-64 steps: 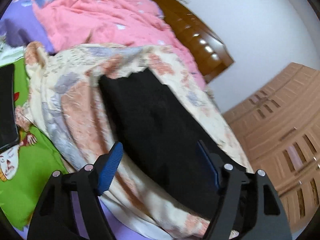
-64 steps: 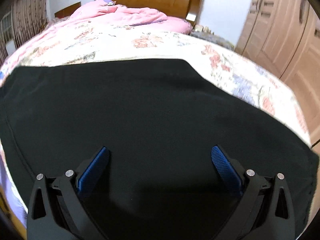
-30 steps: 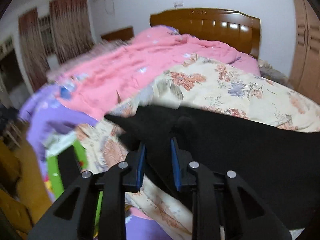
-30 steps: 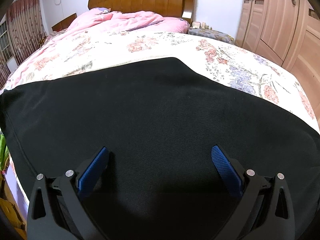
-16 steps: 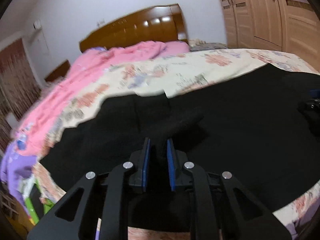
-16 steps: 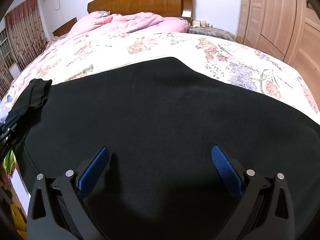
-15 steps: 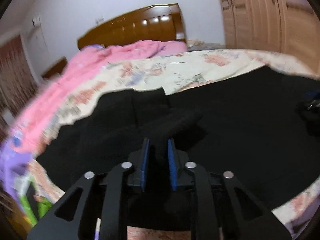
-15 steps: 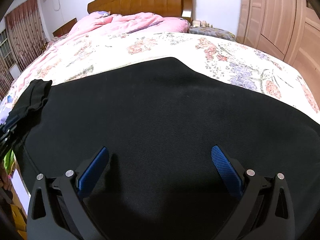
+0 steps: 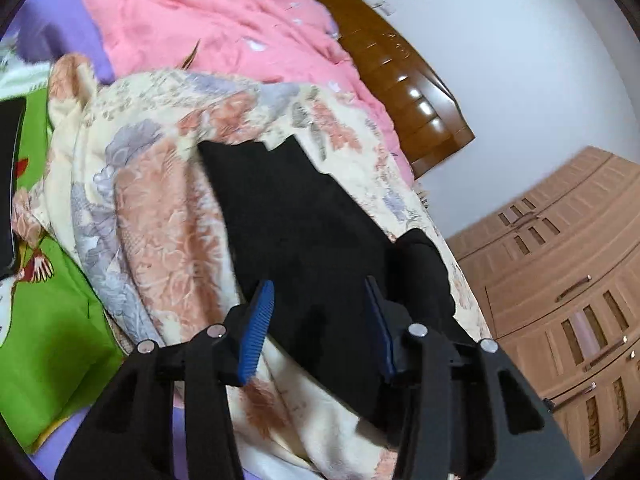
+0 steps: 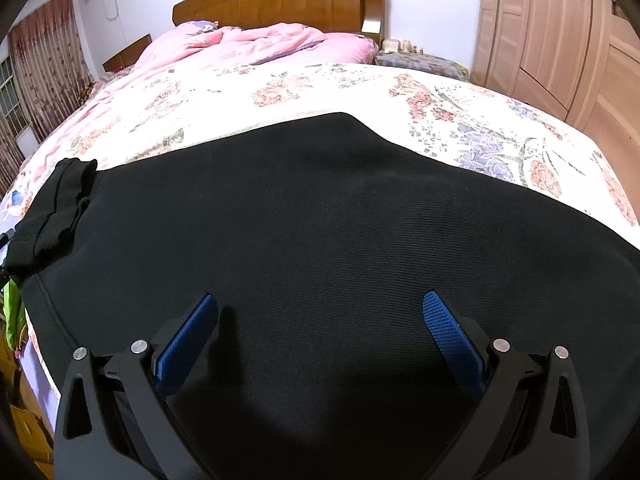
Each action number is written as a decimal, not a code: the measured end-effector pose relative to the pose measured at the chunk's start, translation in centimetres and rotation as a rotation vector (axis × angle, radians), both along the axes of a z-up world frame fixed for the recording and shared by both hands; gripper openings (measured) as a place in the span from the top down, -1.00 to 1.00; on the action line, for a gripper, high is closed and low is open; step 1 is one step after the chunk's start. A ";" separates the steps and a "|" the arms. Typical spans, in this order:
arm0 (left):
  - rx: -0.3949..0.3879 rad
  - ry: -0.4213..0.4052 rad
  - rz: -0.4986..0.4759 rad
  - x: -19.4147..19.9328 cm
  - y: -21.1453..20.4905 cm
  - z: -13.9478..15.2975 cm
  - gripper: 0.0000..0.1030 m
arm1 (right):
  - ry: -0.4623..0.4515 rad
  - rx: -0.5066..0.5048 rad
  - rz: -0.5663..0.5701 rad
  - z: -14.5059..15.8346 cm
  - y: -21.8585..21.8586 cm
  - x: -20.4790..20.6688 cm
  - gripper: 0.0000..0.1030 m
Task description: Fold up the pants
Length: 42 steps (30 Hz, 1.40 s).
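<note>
The black pants (image 10: 320,240) lay spread flat across the floral bedspread (image 10: 280,92) of the bed, one end folded back in a small bunch (image 10: 60,208). The left hand-held gripper (image 9: 320,320) stood spread above the pants' edge, holding nothing. The right hand-held gripper (image 10: 320,328) stood spread wide over the fabric, empty.

Pants (image 10: 340,220) on quilt (image 10: 320,88), bunched leg end (image 10: 56,208) at left — headboard (image 10: 280,0) behind, wardrobe (image 10: 560,40) right
</note>
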<state>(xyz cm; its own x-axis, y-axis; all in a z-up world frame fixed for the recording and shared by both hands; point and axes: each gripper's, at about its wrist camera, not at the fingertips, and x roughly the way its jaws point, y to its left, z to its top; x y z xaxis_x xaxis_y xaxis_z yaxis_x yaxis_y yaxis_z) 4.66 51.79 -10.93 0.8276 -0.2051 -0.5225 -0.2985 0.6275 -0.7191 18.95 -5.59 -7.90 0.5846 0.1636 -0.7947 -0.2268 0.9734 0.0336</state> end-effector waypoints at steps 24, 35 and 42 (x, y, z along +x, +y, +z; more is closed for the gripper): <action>0.380 0.019 0.166 -0.6 -3.2 6.8 1.00 | 0.001 -0.002 -0.002 0.0 -0.1 -0.1 -0.92; 0.578 -0.093 -0.128 2.0 -15.9 8.8 0.71 | 0.016 0.006 -0.017 0.5 0.0 -0.3 -0.92; 0.080 -0.088 0.173 -4.2 -1.1 1.9 -0.23 | -0.085 0.024 0.337 5.4 14.5 -1.3 -0.92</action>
<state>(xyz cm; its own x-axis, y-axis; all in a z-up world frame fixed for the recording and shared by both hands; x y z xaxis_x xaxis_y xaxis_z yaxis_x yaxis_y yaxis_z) 0.49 50.65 -9.00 0.8899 -0.0169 -0.4559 -0.3453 0.6281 -0.6973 17.63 8.89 -2.45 0.5588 0.3768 -0.7388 -0.5380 0.8427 0.0229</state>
